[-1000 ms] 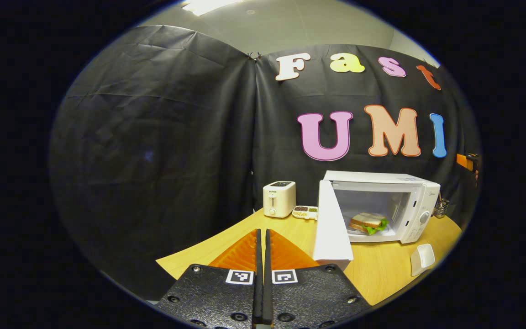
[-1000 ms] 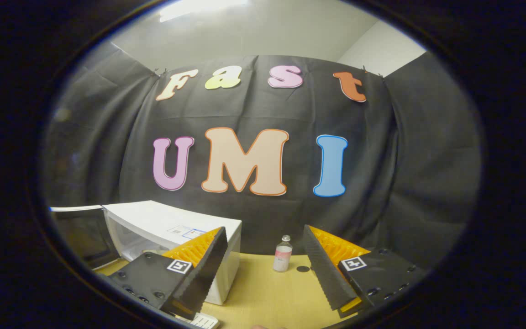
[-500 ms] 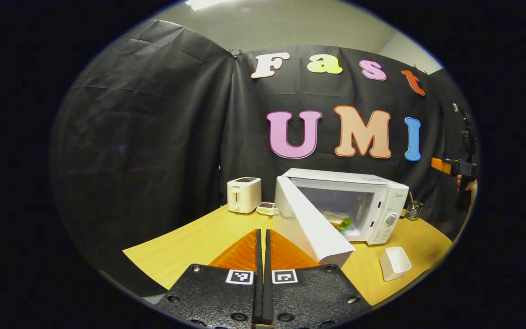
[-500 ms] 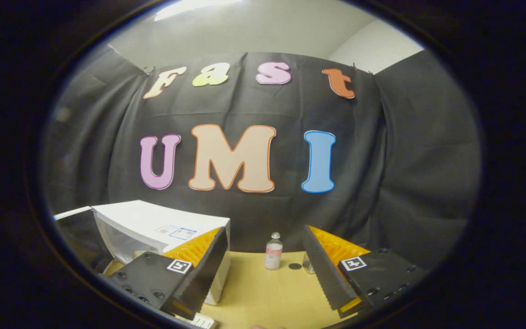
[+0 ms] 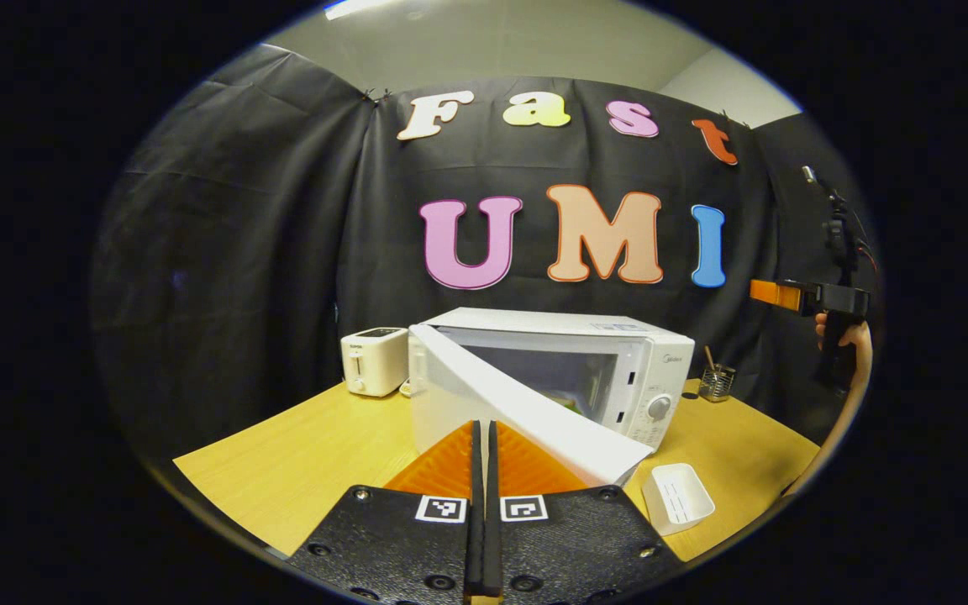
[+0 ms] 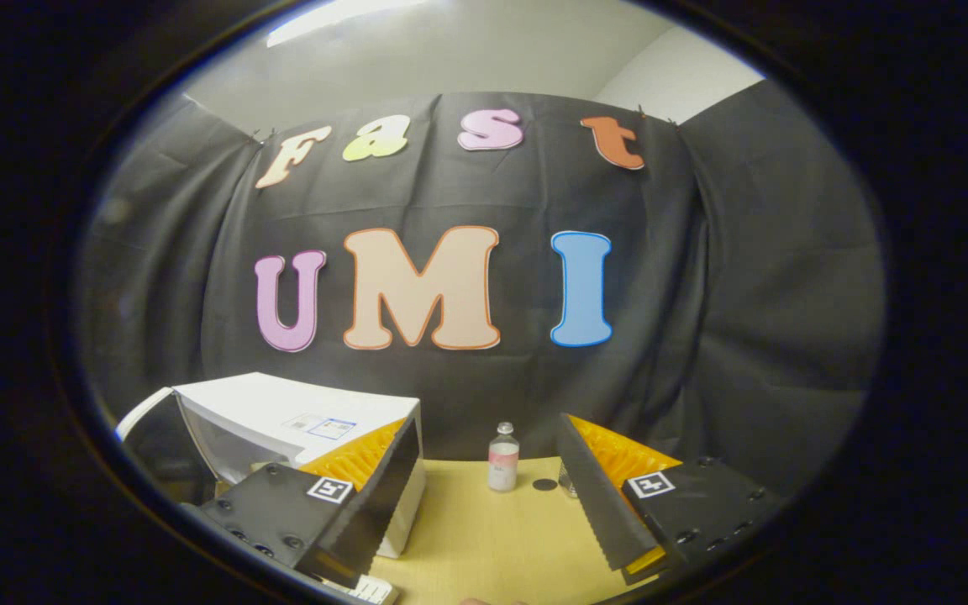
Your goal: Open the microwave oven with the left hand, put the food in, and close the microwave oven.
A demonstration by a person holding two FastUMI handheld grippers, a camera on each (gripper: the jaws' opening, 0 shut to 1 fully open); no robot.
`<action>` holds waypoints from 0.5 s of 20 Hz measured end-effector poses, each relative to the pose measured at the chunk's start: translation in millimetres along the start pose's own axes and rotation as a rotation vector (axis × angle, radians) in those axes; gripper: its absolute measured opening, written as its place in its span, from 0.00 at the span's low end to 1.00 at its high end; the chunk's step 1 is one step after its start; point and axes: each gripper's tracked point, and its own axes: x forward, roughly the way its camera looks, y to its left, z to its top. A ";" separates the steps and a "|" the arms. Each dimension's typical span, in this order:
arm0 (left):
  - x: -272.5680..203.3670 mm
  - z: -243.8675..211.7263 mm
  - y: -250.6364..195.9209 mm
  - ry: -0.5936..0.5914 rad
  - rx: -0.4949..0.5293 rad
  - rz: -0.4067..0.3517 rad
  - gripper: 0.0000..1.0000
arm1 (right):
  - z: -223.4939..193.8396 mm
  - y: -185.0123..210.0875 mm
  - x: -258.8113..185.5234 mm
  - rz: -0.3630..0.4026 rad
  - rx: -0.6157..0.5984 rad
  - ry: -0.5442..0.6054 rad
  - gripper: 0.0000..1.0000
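Black cloth backs the wooden surface (image 5: 299, 470) where the microwave (image 5: 610, 336) stands, its stiff, light-swinging door (image 5: 526, 412) half-open before the left claw (image 5: 484, 470), pinched empty: push the free edge.

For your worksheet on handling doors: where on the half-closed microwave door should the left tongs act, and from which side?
Judging by its pose, push rather than pinch: the microwave door hinges at its left, so its free right edge gives the most leverage. The shut left tongs sit by its outer face; pressing that face toward the microwave should close it.
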 end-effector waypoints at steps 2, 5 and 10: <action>12.3 0.9 -18.5 0.001 0.001 -0.028 0.01 | -1.9 -4.5 -0.8 0.000 0.013 0.004 0.96; 28.1 -1.3 -46.9 0.006 -0.011 -0.068 0.01 | -4.6 -14.1 -0.2 -0.028 0.010 0.011 1.00; 55.6 -1.0 -85.5 0.005 -0.005 -0.114 0.01 | -9.4 -11.8 1.4 -0.019 0.004 0.028 0.96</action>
